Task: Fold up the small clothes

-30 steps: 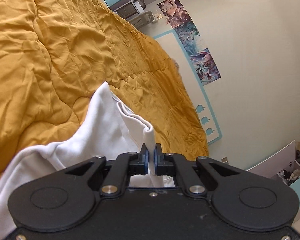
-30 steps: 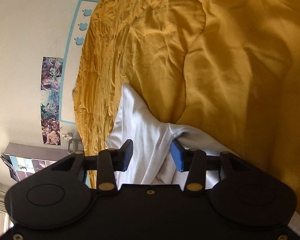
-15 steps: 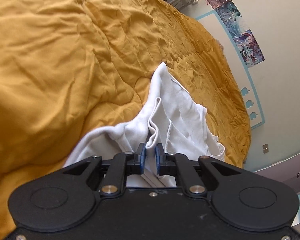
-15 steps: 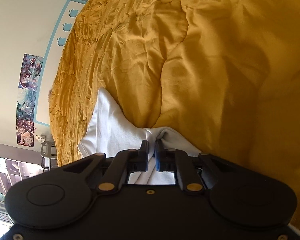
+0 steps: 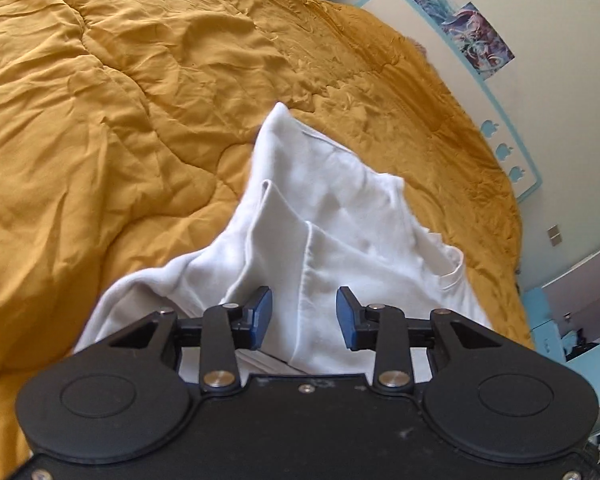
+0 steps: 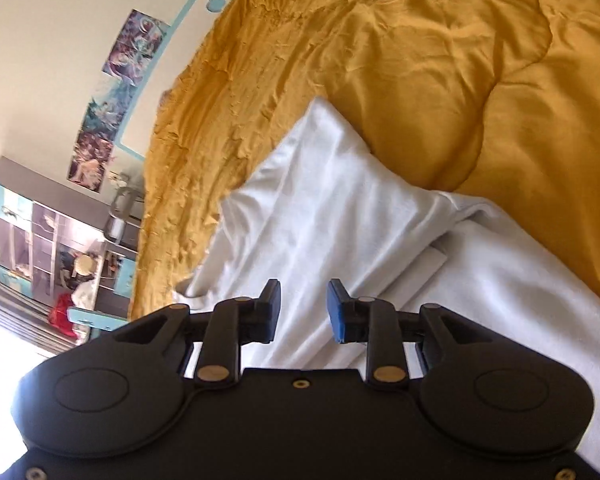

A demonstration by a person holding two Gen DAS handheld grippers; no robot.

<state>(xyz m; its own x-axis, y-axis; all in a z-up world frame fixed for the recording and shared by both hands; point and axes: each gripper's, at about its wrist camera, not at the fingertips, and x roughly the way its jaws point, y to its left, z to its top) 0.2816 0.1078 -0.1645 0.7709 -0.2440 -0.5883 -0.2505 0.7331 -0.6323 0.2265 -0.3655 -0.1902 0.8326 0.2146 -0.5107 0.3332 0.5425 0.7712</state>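
Note:
A white garment (image 5: 332,216) lies partly folded on the mustard-yellow quilt (image 5: 120,100), with a folded flap and a seam running toward me. My left gripper (image 5: 303,312) is open just above the garment's near part, holding nothing. In the right wrist view the same white garment (image 6: 340,208) lies in layered folds on the quilt (image 6: 460,60). My right gripper (image 6: 303,306) is open over it, empty.
The bed's far edge meets a cream wall with posters (image 5: 476,36) and a light-blue panel with apple shapes (image 5: 508,160). A shelf unit with clutter (image 6: 60,248) stands at the left of the right wrist view.
Both grippers were shut on the white garment half a second ago and are now open. The garment has dropped and lies on the quilt in folds.

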